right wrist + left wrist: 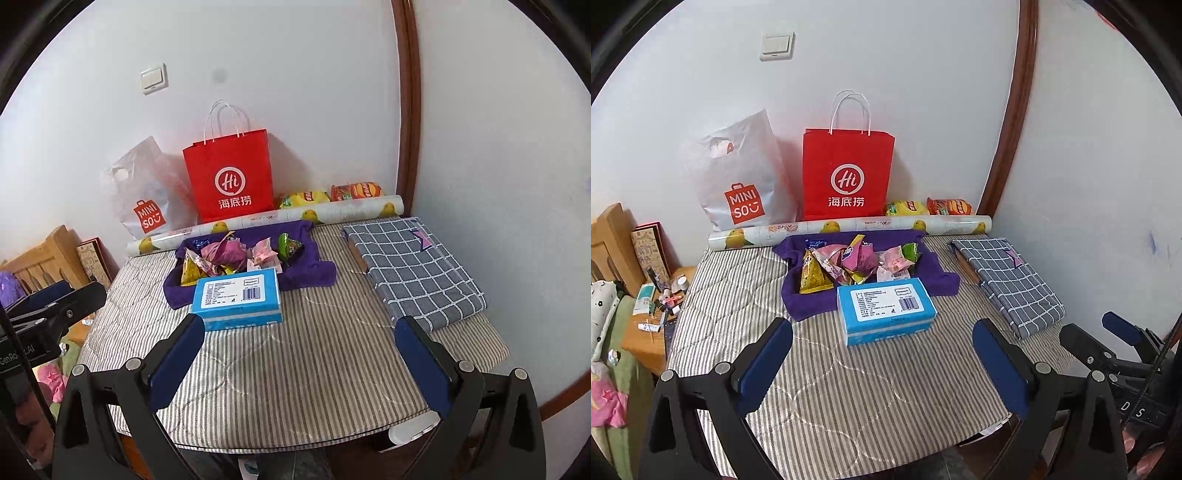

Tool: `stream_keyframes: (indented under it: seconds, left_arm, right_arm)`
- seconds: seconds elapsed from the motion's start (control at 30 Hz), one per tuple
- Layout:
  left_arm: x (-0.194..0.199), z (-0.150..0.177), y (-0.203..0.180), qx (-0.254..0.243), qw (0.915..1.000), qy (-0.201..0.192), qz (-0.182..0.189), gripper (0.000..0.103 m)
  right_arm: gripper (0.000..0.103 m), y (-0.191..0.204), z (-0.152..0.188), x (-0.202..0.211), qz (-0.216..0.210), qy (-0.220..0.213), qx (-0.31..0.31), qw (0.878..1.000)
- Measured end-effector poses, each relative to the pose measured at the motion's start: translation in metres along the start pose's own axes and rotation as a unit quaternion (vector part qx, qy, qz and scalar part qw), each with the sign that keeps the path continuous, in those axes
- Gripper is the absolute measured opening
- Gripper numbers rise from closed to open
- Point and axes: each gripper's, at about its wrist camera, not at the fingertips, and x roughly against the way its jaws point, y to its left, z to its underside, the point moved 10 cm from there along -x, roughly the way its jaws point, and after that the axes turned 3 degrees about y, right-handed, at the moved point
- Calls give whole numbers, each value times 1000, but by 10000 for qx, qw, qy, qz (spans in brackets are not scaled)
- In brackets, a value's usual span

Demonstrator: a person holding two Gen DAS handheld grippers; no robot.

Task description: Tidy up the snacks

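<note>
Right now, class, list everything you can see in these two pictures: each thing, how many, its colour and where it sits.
Snack packets: a pile, pink, yellow, green and purple, on the purple towel.
Purple towel: one, mid-table.
Tissue box: one, blue, in front of the towel.
Striped tablecloth: one, grey and white, covering the table.
Checked cloth: one, grey, folded at the right.
Paper roll: one, white with yellow birds, along the back.
Chip bags: two, yellow and red, behind the roll.
Red paper bag: one, against the wall.
Plastic bag: one, grey-white, left of it.
Light switch: one, white, on the wall.
Left gripper: open, empty.
Right gripper: open, empty.
</note>
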Motion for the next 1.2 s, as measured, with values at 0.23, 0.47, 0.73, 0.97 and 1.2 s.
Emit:
stream_keyframes:
  seconds: [0.23, 0.47, 0.73, 0.97, 1.2]
  left_arm:
    - [3, -1, 2, 15, 10000, -30, -1, 99]
    - [4, -1, 3, 15, 10000, -30, -4, 99]
    - [6, -1, 2, 22, 10000, -37, -5, 99]
    - [6, -1, 2, 24, 10000, -40, -8, 99]
    - [6, 0, 0, 19, 10000, -34, -9, 99]
  right_arm:
    - [101, 0, 0, 1, 7, -13, -16, 10000]
    - [101, 1, 0, 4, -17, -34, -20, 10000]
    - [101, 2, 0, 6, -36, -56, -33, 10000]
    - [101, 2, 0, 9, -57, -92, -41, 9999]
    - [101, 2, 0, 11, -72, -109, -57, 9999]
